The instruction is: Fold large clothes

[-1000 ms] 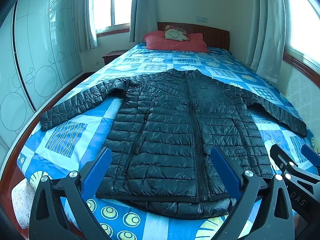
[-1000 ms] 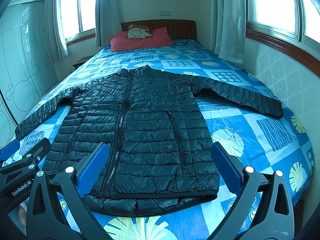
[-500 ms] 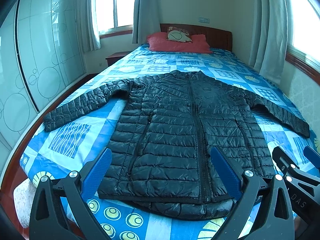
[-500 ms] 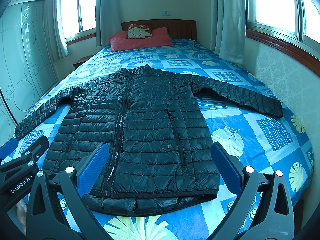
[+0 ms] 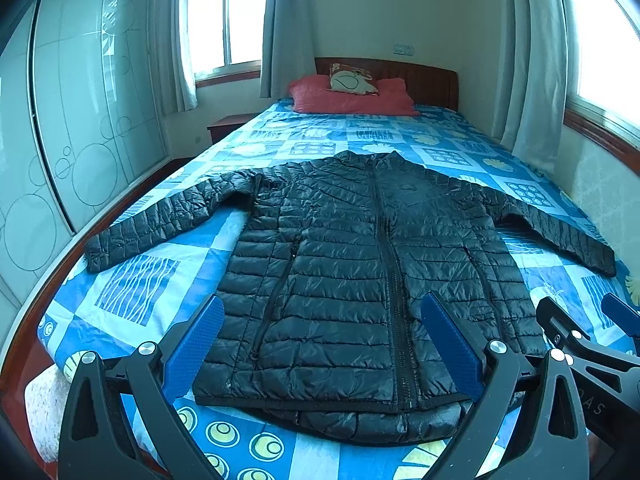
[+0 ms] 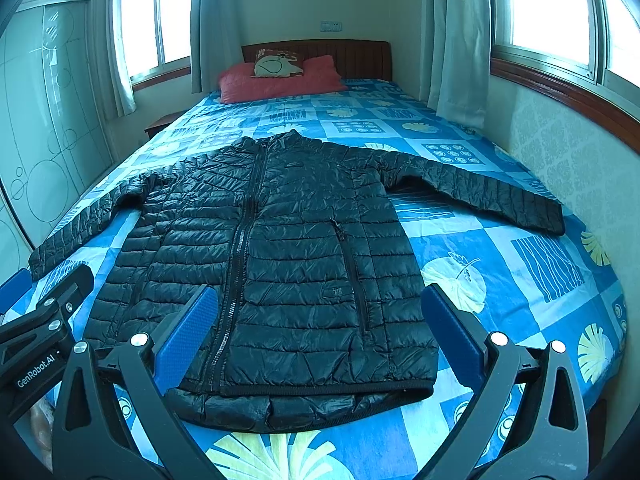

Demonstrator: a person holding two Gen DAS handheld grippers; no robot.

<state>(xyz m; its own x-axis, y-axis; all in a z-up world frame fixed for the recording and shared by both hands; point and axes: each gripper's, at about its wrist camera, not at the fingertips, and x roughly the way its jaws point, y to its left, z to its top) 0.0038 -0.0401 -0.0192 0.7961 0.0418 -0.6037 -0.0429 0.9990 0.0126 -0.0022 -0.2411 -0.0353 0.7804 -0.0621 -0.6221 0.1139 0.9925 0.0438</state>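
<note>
A black quilted puffer jacket lies flat and zipped on the bed, collar toward the headboard, both sleeves spread out to the sides. Its hem sits near the foot of the bed. My left gripper hovers open above the hem, blue pads wide apart, holding nothing. My right gripper is likewise open over the hem with nothing between its fingers. Each gripper shows at the edge of the other's view.
The bed has a blue patterned cover and a wooden frame. Red pillows lie by the headboard. A glass-door wardrobe stands left, a curtained window wall right, and a nightstand at the far left.
The left gripper's view has tilted up and drawn back slightly, showing more of the room. The right gripper has barely moved. The jacket lies unchanged.
</note>
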